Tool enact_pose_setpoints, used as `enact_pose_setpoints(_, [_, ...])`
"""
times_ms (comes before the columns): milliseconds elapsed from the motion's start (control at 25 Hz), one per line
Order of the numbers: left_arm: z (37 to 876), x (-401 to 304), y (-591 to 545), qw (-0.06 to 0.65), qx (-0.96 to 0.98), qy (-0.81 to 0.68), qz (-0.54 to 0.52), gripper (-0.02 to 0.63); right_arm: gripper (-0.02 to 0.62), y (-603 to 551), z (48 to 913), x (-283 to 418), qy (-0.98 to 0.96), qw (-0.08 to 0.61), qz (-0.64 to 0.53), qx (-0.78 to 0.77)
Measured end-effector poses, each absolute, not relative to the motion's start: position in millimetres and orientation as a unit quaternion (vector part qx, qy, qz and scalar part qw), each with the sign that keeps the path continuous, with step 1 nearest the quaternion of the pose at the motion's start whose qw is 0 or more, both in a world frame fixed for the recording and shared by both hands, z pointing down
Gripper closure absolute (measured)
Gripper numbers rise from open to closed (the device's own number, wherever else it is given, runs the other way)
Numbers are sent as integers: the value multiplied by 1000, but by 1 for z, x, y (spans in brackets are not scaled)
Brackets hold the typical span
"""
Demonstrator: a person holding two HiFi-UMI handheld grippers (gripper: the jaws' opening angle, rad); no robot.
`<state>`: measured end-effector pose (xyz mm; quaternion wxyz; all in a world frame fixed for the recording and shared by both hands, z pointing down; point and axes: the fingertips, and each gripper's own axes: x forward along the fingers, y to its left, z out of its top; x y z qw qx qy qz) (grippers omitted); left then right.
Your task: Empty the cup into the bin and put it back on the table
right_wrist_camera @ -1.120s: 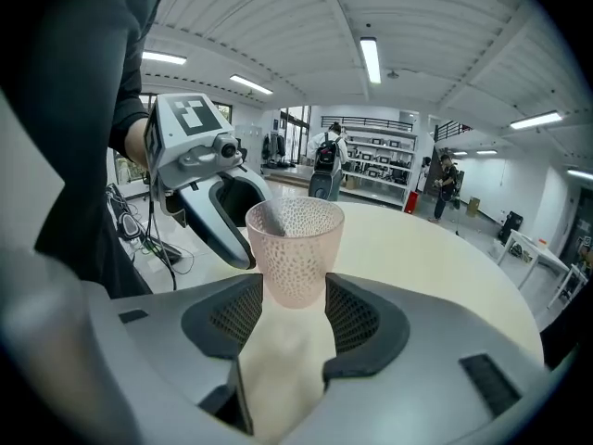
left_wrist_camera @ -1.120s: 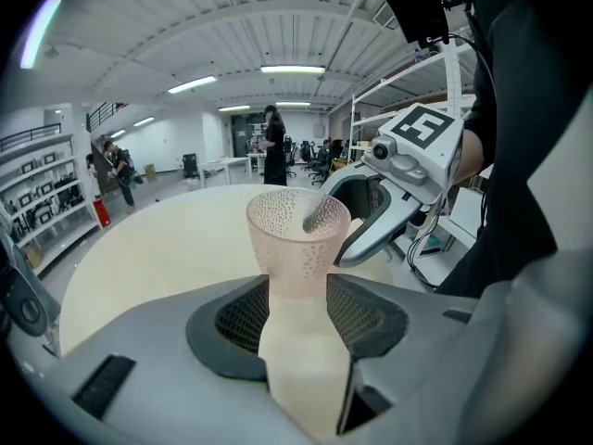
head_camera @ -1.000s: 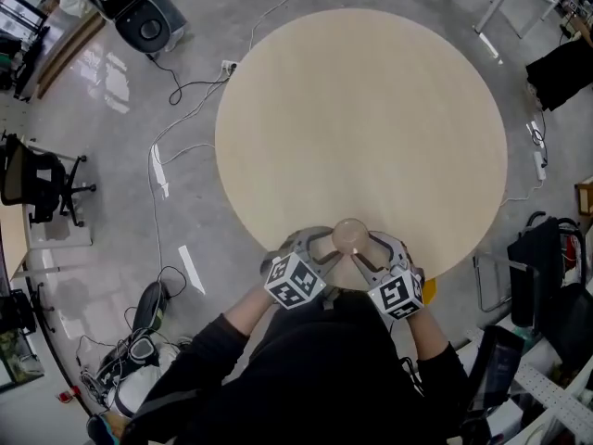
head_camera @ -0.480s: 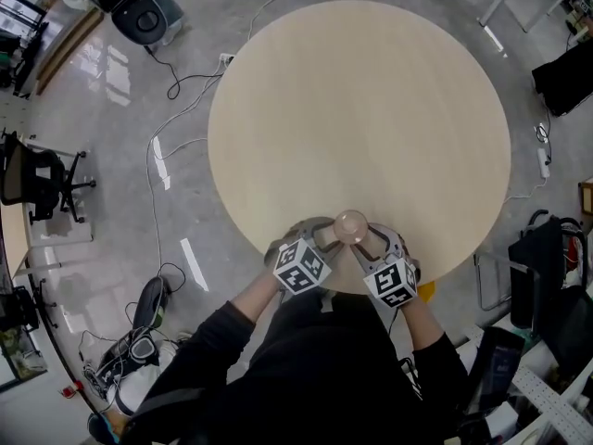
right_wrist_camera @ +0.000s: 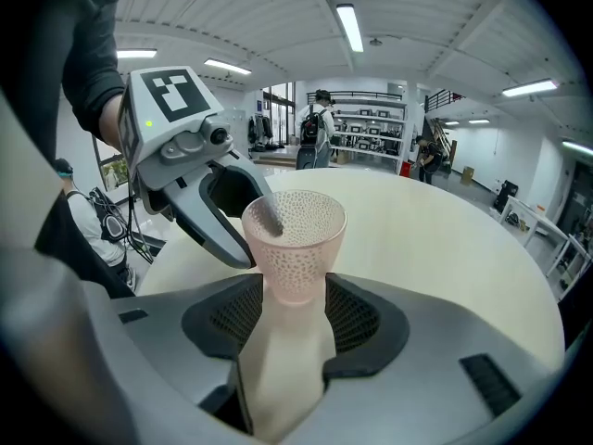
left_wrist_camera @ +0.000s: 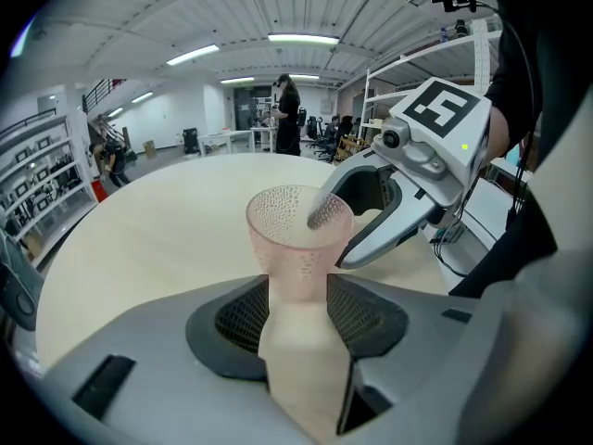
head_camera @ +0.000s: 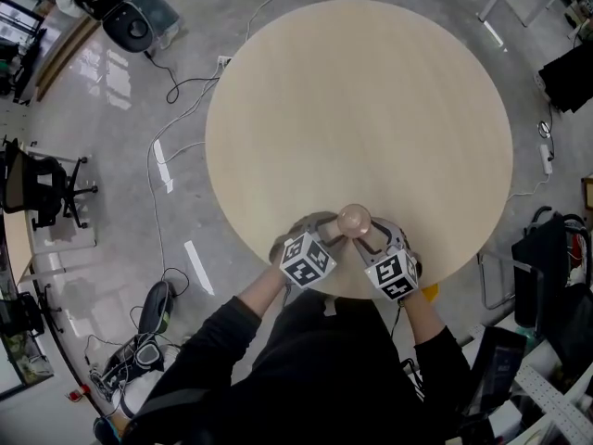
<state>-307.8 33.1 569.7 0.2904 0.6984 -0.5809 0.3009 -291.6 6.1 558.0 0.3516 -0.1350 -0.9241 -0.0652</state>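
Your left tongs (head_camera: pixel 330 234) and right tongs (head_camera: pixel 367 236) both pinched the upright, pink, dimpled, translucent cup (head_camera: pixel 353 219) at its narrow base.

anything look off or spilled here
Nothing is spilled or damaged. The pink cup is upright near the table's near edge. The one oddity: the left gripper and right gripper both have their jaws on that same cup.
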Motion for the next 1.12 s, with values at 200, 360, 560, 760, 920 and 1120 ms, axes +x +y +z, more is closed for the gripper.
enact_pose_setpoints(200, [575,-308,31,297,699,-578,299,396,376,3,562,-292,-922,356,-63,-137])
enact_pose_setpoints(360, [576,-308,32,301,699,-577,296,396,376,4,563,-292,-922,358,-60,-136])
enact_pose_setpoints(560, [578,-310,33,301,699,-574,301,396,376,5,564,-295,-923,357,-51,-134])
enact_pose_setpoints(760, [578,-313,35,291,681,-590,320,394,376,4,562,-289,-921,363,-52,-131])
enact_pose_setpoints(920, [577,-311,43,298,675,-598,312,394,376,3,558,-282,-923,360,-45,-124])
enact_pose_setpoints(1120, [564,-307,52,313,666,-614,284,394,377,0,550,-272,-929,355,-13,-107])
